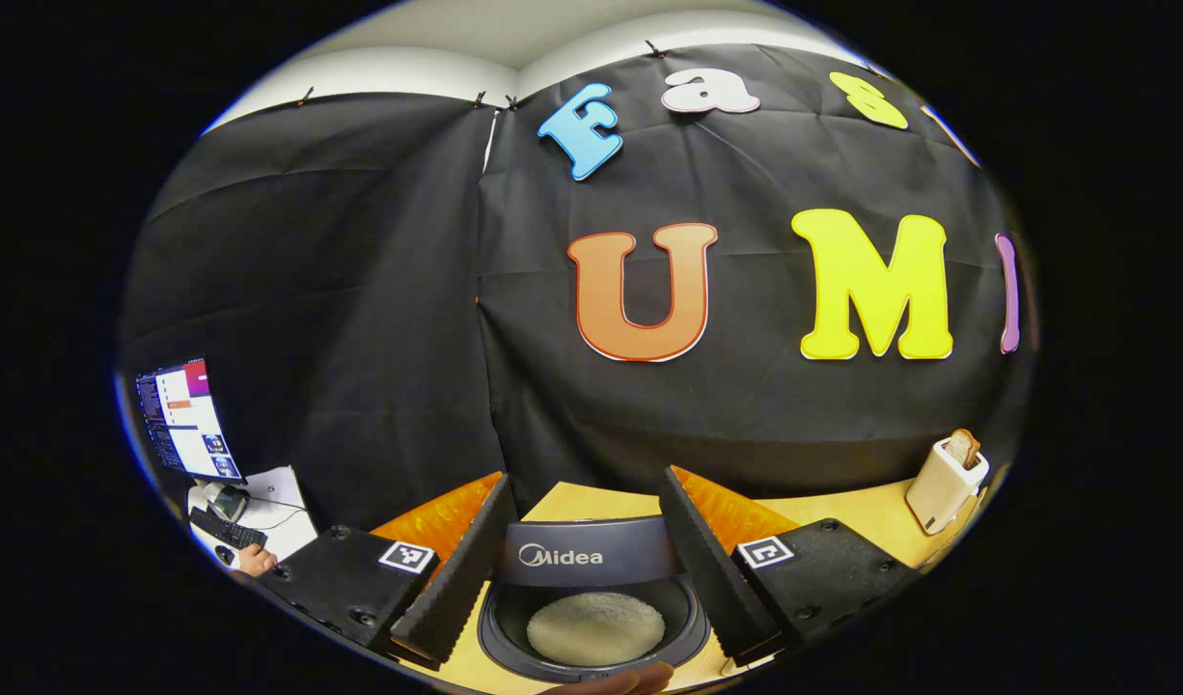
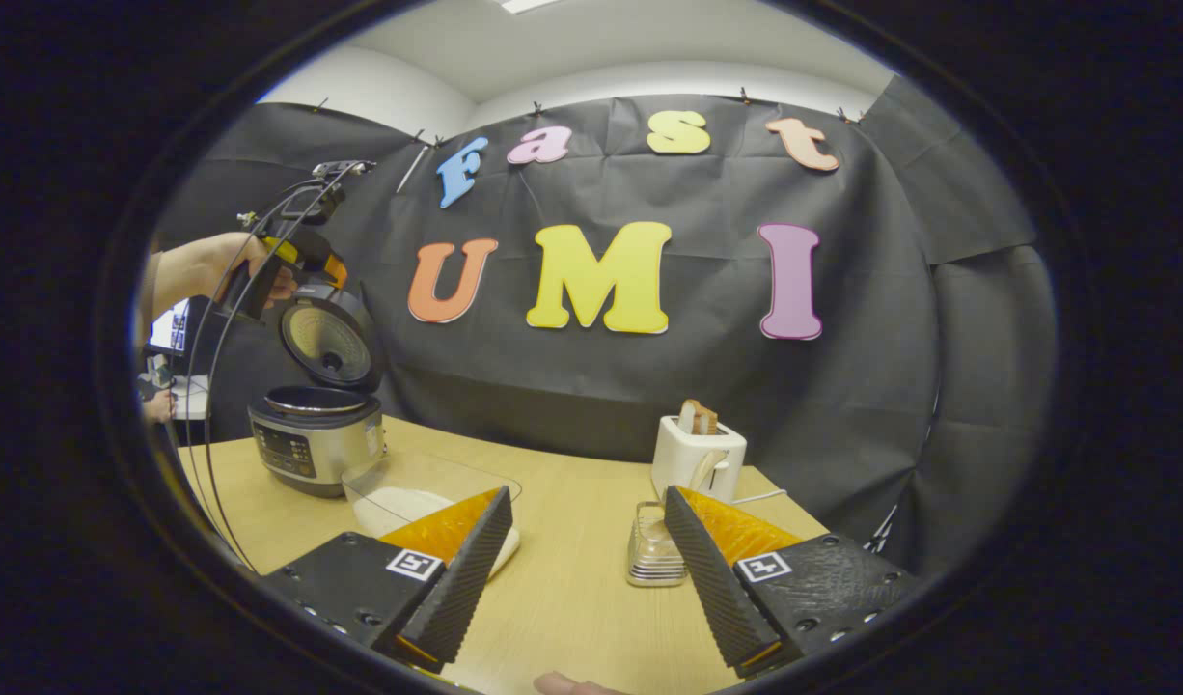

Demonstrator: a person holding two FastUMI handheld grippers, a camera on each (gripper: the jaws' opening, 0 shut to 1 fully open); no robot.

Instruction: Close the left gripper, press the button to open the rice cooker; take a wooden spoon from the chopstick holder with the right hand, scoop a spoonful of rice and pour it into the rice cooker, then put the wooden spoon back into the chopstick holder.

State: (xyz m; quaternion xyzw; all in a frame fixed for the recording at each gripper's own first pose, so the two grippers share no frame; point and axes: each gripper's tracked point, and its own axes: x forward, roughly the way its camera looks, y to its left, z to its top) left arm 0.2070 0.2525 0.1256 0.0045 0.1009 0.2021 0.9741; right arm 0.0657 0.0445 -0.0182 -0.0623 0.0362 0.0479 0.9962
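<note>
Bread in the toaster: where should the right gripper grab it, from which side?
Grip the bread by its exposed top edge, coming down from above. It stands upright in the toaster slot, so just that part is free; close across its flat faces.

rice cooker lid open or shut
Open: the rice cooker has its lid standing up, and its pot shows rice inside.

The right tongs (image 2: 574,569) partly hide the rice container (image 2: 427,502) and chopstick holder (image 2: 652,550).
</note>
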